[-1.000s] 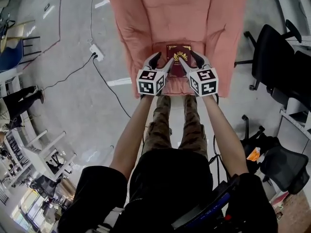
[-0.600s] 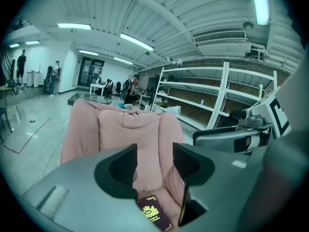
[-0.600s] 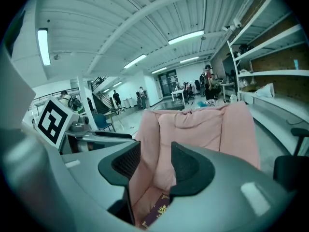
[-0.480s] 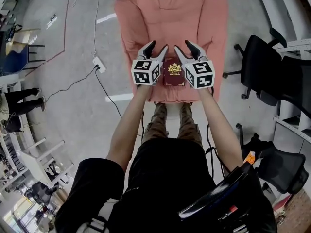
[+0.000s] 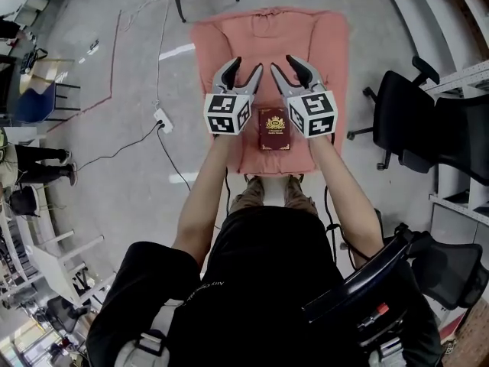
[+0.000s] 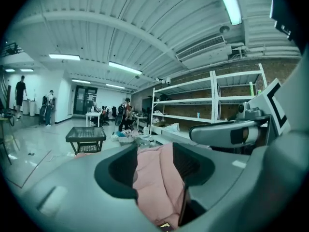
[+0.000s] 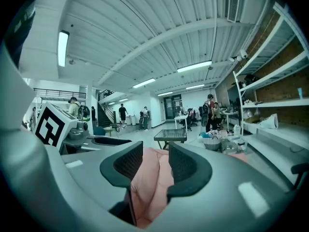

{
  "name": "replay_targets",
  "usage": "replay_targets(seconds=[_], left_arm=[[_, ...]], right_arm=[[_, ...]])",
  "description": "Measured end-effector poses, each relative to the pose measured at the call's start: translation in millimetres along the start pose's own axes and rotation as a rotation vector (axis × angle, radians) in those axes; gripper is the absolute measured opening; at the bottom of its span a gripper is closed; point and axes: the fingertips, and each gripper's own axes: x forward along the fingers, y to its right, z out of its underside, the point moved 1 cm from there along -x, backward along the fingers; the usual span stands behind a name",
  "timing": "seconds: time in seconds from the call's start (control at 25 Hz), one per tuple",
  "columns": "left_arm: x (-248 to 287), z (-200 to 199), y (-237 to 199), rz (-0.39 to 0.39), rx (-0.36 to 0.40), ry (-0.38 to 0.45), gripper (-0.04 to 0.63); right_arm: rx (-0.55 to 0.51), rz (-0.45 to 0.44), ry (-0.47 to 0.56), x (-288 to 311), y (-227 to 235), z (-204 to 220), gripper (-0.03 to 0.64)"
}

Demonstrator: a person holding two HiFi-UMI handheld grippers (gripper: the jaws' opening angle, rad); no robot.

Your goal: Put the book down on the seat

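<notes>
A dark red book (image 5: 274, 128) with a gold emblem lies flat near the front of the pink armchair's seat (image 5: 267, 37). Both grippers are held up above it, one on each side, and neither touches it. My left gripper (image 5: 246, 66) is open with nothing between its fingers; in the left gripper view (image 6: 154, 166) only the pink cushion (image 6: 153, 190) shows through the gap. My right gripper (image 5: 284, 64) is open too, and its jaws have just been closing on nothing. In the right gripper view (image 7: 155, 166) only the pink cushion (image 7: 147, 190) shows between them.
Black office chairs (image 5: 412, 113) stand to the right of the armchair. A power strip (image 5: 160, 117) with cables lies on the floor at the left. A dark low table (image 6: 86, 134) stands behind the armchair, with shelving (image 6: 217, 100) along the wall. People stand far off.
Both grippers have risen from beside the book to well above it. The book stays on the seat. The armchair now looks smaller and farther below.
</notes>
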Motion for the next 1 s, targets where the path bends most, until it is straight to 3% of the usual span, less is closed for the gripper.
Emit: replay_targets(seconds=[0.48,0.68,1.0], left_arm=[[-26,-69,-14,-0.049,0.023,0.143,0.232],[-39,-81,-1,-0.034,0.089,0.182,0.226],[-47,-72,17,-0.034,0.1,0.263,0.192]], right_arm=[[-0.084,-0.002,0.152,-24,-8,-79,0.179],[-0.115,0.025,0.201,-39,-5,-82,0.178],[-0.149,0.031,0.243,-52,-12,-63,0.152]])
